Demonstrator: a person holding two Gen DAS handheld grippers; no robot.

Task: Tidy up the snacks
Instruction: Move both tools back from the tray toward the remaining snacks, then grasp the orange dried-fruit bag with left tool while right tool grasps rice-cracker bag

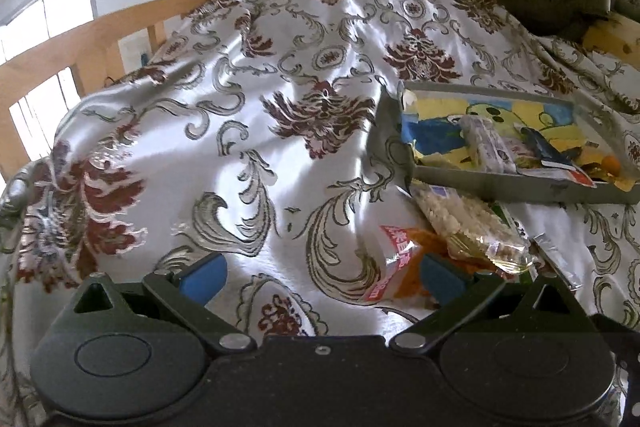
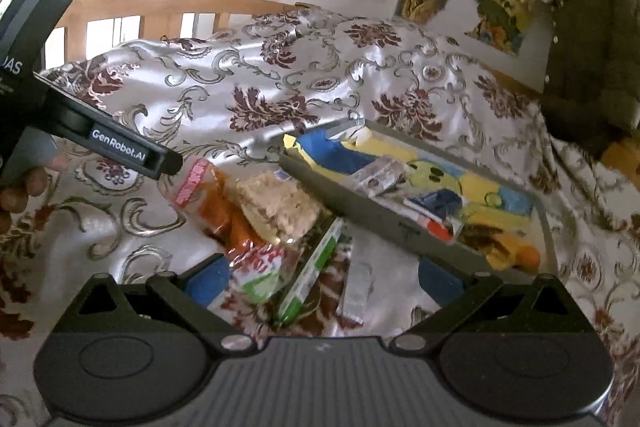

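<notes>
Item: loose snack packets on a patterned bedcover [image 2: 248, 79], 4 or so outside the grey tray [image 2: 384, 227], several more already inside it on its cartoon-printed floor. Outside group, clustered just in front of the tray's near wall: orange chip bag [image 2: 212, 203] with a pink-and-white label; clear bag of pale puffed pieces [image 2: 276, 207] lying partly over it; green-and-white packet [image 2: 260, 277]; green stick pack [image 2: 316, 267]; a thin silver sachet [image 2: 358, 291]. Left gripper [image 1: 320, 277]: blue pads spread wide, nothing between them, hovering over bare cover; the orange chip bag [image 1: 404, 263] sits at its right pad, the puffed bag [image 1: 468, 223] beyond, so the pile lies to the right of its centre line. Right gripper [image 2: 322, 281]: pads likewise wide apart and empty, with the green-and-white packet and the stick pack directly between and ahead of them; the stick pack's long axis runs roughly forward and slightly right, toward the tray wall, about along the fingers. Judgement: the right gripper is the nearer and better aligned for the green packets; the left would need to shift right for the chip bag. Tray lies ahead-right of both grippers
</notes>
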